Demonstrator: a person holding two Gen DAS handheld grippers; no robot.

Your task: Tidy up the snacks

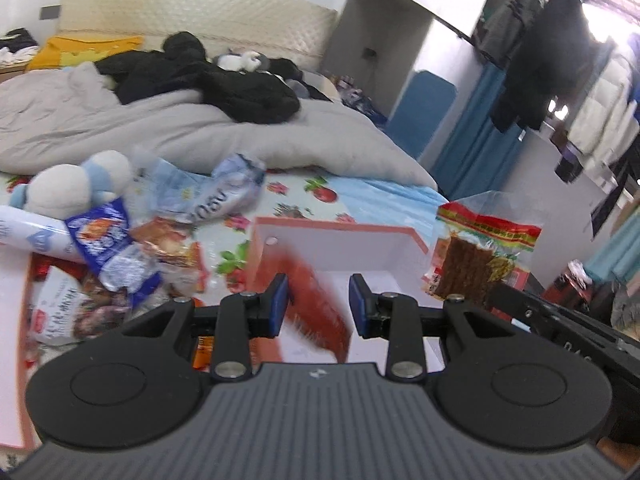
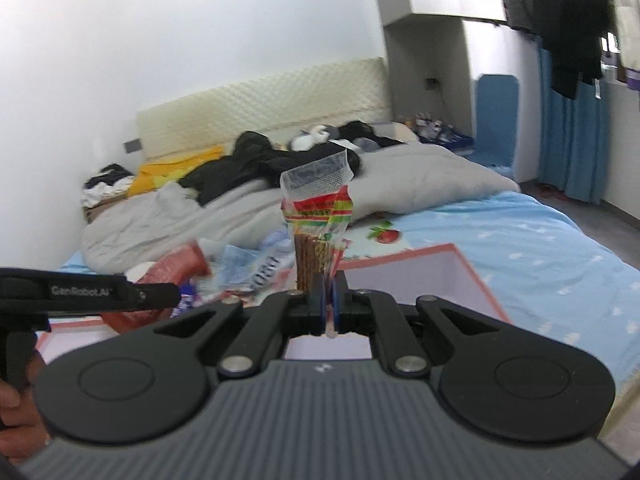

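My left gripper (image 1: 319, 304) hangs over a white box with a pink rim (image 1: 332, 240). Its blue pads grip a red snack packet (image 1: 316, 300), which is blurred and slants down between them. My right gripper (image 2: 325, 300) is shut on the bottom of a clear packet of brown sticks (image 2: 316, 248) with a red, yellow and green label, held upright. That same packet (image 1: 480, 248) shows at the right edge of the box in the left wrist view. The red packet (image 2: 172, 276) also shows in the right wrist view, ahead of the left gripper's black body.
A heap of snack packets (image 1: 100, 240) and a plush toy (image 1: 68, 184) lie left of the box on the fruit-print sheet. A second pink-rimmed piece (image 1: 12, 360) is at the far left. A grey duvet (image 1: 160, 128) with black clothes lies behind. The bed edge (image 2: 580, 240) drops off to the right.
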